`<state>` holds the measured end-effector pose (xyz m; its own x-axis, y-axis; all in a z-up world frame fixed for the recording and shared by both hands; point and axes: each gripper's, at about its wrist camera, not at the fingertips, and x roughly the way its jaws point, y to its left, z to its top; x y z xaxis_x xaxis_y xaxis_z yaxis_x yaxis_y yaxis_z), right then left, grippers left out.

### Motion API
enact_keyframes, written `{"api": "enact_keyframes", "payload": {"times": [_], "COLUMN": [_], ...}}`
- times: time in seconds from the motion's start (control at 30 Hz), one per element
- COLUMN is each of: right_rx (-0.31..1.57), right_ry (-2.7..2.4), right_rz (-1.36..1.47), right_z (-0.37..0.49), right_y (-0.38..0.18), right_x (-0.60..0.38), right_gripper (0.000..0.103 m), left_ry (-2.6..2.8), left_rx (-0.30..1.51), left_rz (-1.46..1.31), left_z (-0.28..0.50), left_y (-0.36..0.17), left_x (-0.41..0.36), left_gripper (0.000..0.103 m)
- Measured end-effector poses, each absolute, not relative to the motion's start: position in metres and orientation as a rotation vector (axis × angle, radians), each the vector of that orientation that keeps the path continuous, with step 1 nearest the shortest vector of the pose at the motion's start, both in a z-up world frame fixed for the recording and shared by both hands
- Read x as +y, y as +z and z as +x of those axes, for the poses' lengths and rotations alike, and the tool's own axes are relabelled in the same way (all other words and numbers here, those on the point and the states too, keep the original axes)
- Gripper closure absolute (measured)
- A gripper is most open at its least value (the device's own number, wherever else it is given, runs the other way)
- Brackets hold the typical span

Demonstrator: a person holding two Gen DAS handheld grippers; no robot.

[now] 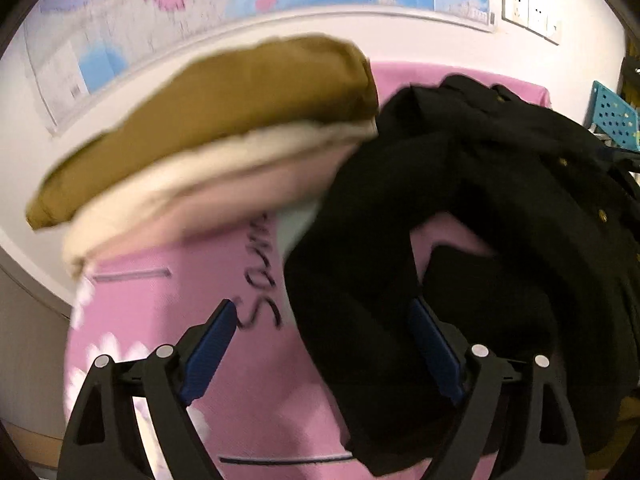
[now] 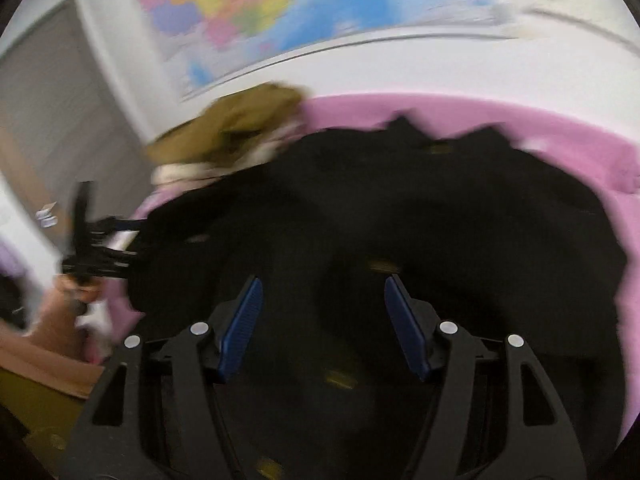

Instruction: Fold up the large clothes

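Note:
A large black garment with small brass buttons [image 1: 480,208] lies crumpled on a pink cloth-covered table [image 1: 168,320]. My left gripper [image 1: 324,316] is open, its blue pads wide apart; black fabric hangs between them and over the right finger. In the right wrist view the same black garment [image 2: 400,216] spreads across the pink cloth [image 2: 580,152]. My right gripper [image 2: 323,300] is open just above it, nothing held. The left gripper [image 2: 86,240] and the hand on it show at the left edge.
A stack of folded clothes, brown on top of cream and pale pink [image 1: 224,128], sits at the table's far left; it also shows in the right wrist view [image 2: 224,128]. A wall map [image 1: 160,20] hangs behind. A teal perforated crate [image 1: 614,116] stands at the right.

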<state>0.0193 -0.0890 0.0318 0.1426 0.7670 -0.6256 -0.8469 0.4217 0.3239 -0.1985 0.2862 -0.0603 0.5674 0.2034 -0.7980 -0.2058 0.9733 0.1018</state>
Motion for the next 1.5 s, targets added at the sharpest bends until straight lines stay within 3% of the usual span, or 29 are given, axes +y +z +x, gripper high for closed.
{"api": "enact_keyframes", "payload": {"times": [0.1, 0.13, 0.17, 0.2, 0.27, 0.4, 0.43, 0.5, 0.57, 0.63, 0.77, 0.83, 1.0, 1.13, 1.23, 1.33, 1.43, 1.47, 1.5], "right_rx": [0.79, 0.778, 0.77, 0.759, 0.742, 0.7, 0.691, 0.689, 0.726, 0.735, 0.714, 0.678, 0.605, 0.694, 0.837, 0.994, 0.988, 0.965, 0.942], "right_ry": [1.32, 1.375, 1.416, 1.459, 1.534, 1.625, 1.62, 1.575, 1.585, 1.626, 1.718, 1.701, 1.434, 1.177, 0.948, 0.803, 0.744, 0.736, 0.744], "right_rz": [-0.181, -0.193, -0.209, -0.235, -0.293, -0.454, -0.49, -0.581, -0.605, -0.536, -0.234, -0.073, 0.136, 0.306, 0.308, 0.28, 0.269, 0.264, 0.266], "right_z": [-0.01, -0.021, -0.031, -0.043, -0.067, -0.114, -0.121, -0.136, -0.14, -0.136, -0.099, -0.068, 0.007, 0.065, 0.092, 0.106, 0.102, 0.098, 0.094], "right_y": [0.033, 0.034, 0.035, 0.035, 0.033, 0.02, 0.016, 0.003, -0.003, 0.01, 0.074, 0.112, 0.166, 0.149, 0.099, 0.041, 0.018, 0.019, 0.019], "right_x": [-0.046, -0.034, -0.023, -0.011, 0.012, 0.061, 0.069, 0.09, 0.102, 0.096, 0.052, 0.012, -0.092, -0.177, -0.217, -0.236, -0.25, -0.252, -0.253], "right_gripper": [0.04, 0.04, 0.04, 0.04, 0.029, 0.026, 0.027, 0.037, 0.072, 0.089, 0.094, 0.095, 0.095, 0.094, 0.093, 0.083, 0.05, 0.043, 0.042], "left_ry": [0.21, 0.198, 0.192, 0.188, 0.195, 0.157, 0.152, 0.128, 0.101, 0.088, 0.056, 0.023, -0.08, -0.075, -0.062, -0.062, -0.088, -0.096, -0.115], "left_rx": [0.928, 0.919, 0.913, 0.911, 0.906, 0.843, 0.83, 0.791, 0.769, 0.753, 0.694, 0.624, 0.469, 0.463, 0.61, 0.751, 0.835, 0.842, 0.842], "left_rz": [-0.024, -0.034, -0.036, -0.037, -0.043, -0.062, -0.058, -0.04, -0.029, 0.002, 0.029, -0.012, -0.057, -0.003, 0.013, 0.041, 0.078, 0.086, 0.102], "left_z": [-0.203, -0.203, -0.201, -0.2, -0.196, -0.197, -0.196, -0.196, -0.193, -0.191, -0.186, -0.185, -0.174, -0.154, -0.123, -0.094, -0.076, -0.073, -0.072], "left_y": [-0.066, -0.065, -0.064, -0.064, -0.057, -0.026, -0.021, -0.001, 0.012, 0.022, 0.049, 0.069, 0.11, 0.095, 0.055, 0.011, -0.021, -0.025, -0.029], "left_x": [0.29, 0.292, 0.294, 0.295, 0.297, 0.3, 0.3, 0.296, 0.292, 0.285, 0.277, 0.276, 0.26, 0.244, 0.237, 0.229, 0.213, 0.209, 0.202], "left_gripper": [0.022, 0.035, 0.059, 0.07, 0.092, 0.095, 0.095, 0.095, 0.095, 0.095, 0.083, 0.068, 0.05, 0.043, 0.044, 0.045, 0.045, 0.045, 0.045]}}
